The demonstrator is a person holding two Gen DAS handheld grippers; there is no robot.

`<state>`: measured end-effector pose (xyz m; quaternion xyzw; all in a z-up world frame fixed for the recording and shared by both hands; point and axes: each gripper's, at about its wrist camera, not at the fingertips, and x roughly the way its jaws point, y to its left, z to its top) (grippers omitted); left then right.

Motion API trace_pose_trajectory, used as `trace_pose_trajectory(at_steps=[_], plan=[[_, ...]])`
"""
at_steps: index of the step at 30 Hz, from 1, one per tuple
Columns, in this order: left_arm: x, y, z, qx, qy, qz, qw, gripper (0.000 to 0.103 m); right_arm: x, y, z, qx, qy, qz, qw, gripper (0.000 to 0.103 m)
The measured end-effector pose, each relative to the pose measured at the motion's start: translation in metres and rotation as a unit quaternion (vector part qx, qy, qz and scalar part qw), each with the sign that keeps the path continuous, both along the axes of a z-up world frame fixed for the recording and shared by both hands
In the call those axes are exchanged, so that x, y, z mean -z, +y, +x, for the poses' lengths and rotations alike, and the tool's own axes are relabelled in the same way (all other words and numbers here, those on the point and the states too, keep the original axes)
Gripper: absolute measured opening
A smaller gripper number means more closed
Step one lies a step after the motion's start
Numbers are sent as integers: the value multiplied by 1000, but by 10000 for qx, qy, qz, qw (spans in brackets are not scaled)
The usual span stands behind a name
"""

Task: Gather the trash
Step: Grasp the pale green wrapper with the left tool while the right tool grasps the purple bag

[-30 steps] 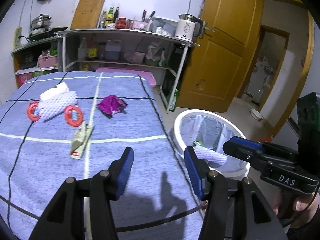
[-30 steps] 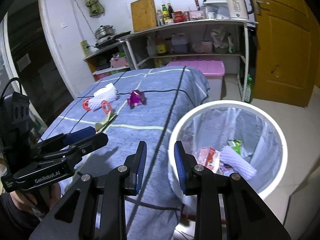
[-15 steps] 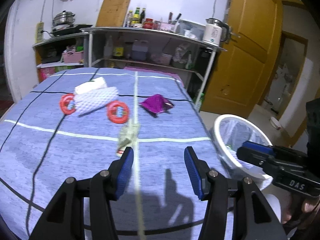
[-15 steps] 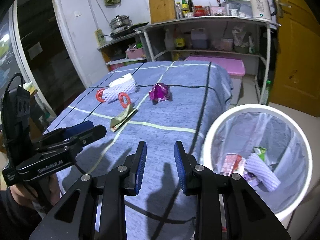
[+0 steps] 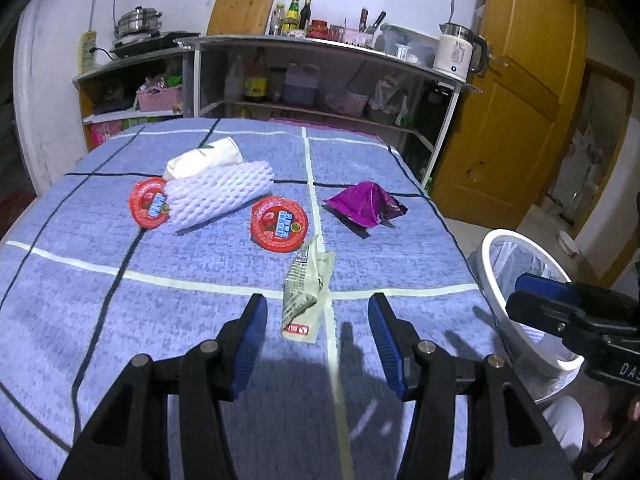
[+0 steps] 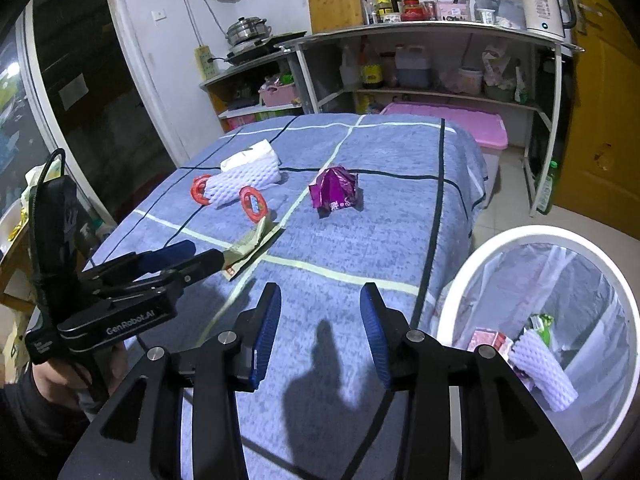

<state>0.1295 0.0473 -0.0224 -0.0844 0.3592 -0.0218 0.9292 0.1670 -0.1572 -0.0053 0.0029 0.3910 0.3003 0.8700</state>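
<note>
Trash lies on the blue checked tablecloth (image 5: 120, 320): a pale green wrapper (image 5: 306, 290), a crumpled purple packet (image 5: 364, 204), two red lids (image 5: 280, 224), a white foam net sleeve (image 5: 218, 196) and a white paper roll (image 5: 204, 158). My left gripper (image 5: 314, 332) is open and empty, just short of the green wrapper (image 6: 250, 246). My right gripper (image 6: 320, 332) is open and empty over the table's near right part, beside the white bin (image 6: 472, 280). The bin holds a foam sleeve (image 6: 542, 376) and wrappers. The purple packet (image 6: 334, 192) lies ahead of it.
The lined bin (image 5: 492, 276) stands on the floor off the table's right edge. Metal shelves (image 5: 320, 80) with bottles, a kettle (image 5: 456, 54) and a cutting board stand behind the table. A pink storage box (image 6: 444, 124) and a wooden door (image 5: 520, 100) are at right.
Both grippers swung left, away from the bin and towards the table. The left one now faces the green wrapper. The right gripper's jaws opened wider.
</note>
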Motion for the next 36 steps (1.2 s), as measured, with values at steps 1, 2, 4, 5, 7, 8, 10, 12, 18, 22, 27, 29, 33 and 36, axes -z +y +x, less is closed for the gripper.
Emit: trace_pose_trajectory(at_steps=[1,2,4,5,7,8,10,12,18,22,27,29,33,36], plan=[[2,0,4,8,51,15,10000,55,1,2,2,-5,6,-7,10000,42],[5,-1,8,21,102,38,9999,55,1,5,6,-11,20,-23,10000,42],[10,-2,14,39,210,91,9997,55,3,9,11,-31,34,-36,10000,42],[13,-2,18,35,280,115,9995,55,3,11,15,-39,41,-43,10000,42],[18,-3,24,37,401,133,9991,54,4,15,22,-45,54,-59,10000,42],[20,-5,26,46,463,144,9988,53,4,16,26,-50,57,-66,9999,42],[24,-6,30,62,581,171,9981,44,4,21,32,-56,50,-98,9999,43],[26,-7,32,16,637,253,9976,37,4,28,41,-83,45,-141,9999,46],[25,-4,29,73,604,209,9979,27,6,44,68,-123,54,-253,9996,53],[25,2,24,91,537,7,9985,26,8,57,89,-148,55,-350,9993,54],[26,11,21,83,498,-168,9986,26,16,71,114,-145,154,-430,9989,56],[26,15,20,72,492,-222,9985,26,21,76,123,-127,210,-455,9987,56],[26,18,20,72,479,-310,9983,26,29,84,137,-99,304,-507,9982,56],[27,19,20,78,471,-355,9982,26,33,88,145,-63,396,-549,9977,56]])
